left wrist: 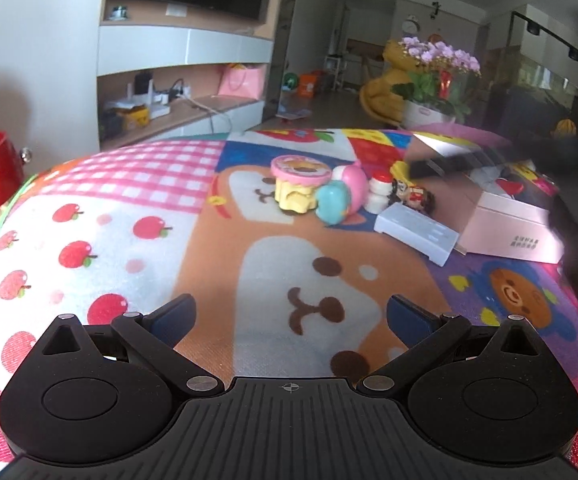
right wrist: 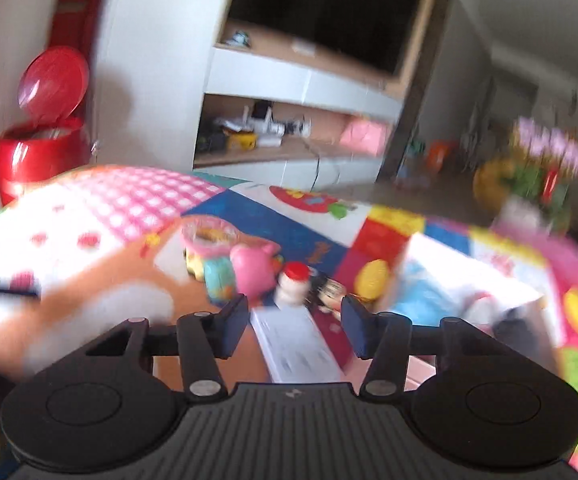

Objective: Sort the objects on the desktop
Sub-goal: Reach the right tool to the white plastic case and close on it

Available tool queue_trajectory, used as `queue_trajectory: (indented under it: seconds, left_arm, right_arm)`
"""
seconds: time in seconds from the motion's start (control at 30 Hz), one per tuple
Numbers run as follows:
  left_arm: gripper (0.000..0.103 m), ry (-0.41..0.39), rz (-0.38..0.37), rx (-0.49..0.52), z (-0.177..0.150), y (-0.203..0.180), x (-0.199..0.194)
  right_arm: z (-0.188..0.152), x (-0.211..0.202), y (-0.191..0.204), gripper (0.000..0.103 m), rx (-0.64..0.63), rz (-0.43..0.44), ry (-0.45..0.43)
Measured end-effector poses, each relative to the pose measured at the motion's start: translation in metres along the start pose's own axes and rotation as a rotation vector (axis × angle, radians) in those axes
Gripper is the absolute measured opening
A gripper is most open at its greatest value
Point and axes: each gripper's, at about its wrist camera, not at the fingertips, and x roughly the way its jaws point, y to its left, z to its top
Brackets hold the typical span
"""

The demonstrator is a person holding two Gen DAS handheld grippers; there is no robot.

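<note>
Holding both grippers over the cartoon mat (left wrist: 137, 184), your left gripper (left wrist: 291, 318) and right gripper (right wrist: 295, 326) stand apart, empty; the toys (left wrist: 317, 190) lie far ahead.

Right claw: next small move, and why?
Probably ease the right claw forward and down onto the pale flat case. It lies right ahead between the open fingers, nothing held yet, beside the pink box. The view is blurred, so steady first.
</note>
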Motion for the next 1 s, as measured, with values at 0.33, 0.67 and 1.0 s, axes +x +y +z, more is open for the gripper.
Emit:
queue_trajectory:
  seconds: [0.33, 0.67, 1.0]
  left_arm:
    - [0.103, 0.007, -0.064, -0.082, -0.002, 0.013, 0.0]
    - [0.103, 0.008, -0.088, -0.097, -0.001, 0.015, -0.001]
    - [0.103, 0.023, -0.042, -0.046, -0.001, 0.005, 0.002]
  right_arm:
    - [0.035, 0.09, -0.015, 0.029, 0.077, -0.021, 0.187]
    - [-0.012, 0.046, -0.005, 0.025, -0.004, 0.102, 0.233]
    - [-0.045, -0.021, 0.003, 0.046, -0.071, 0.08, 0.088]
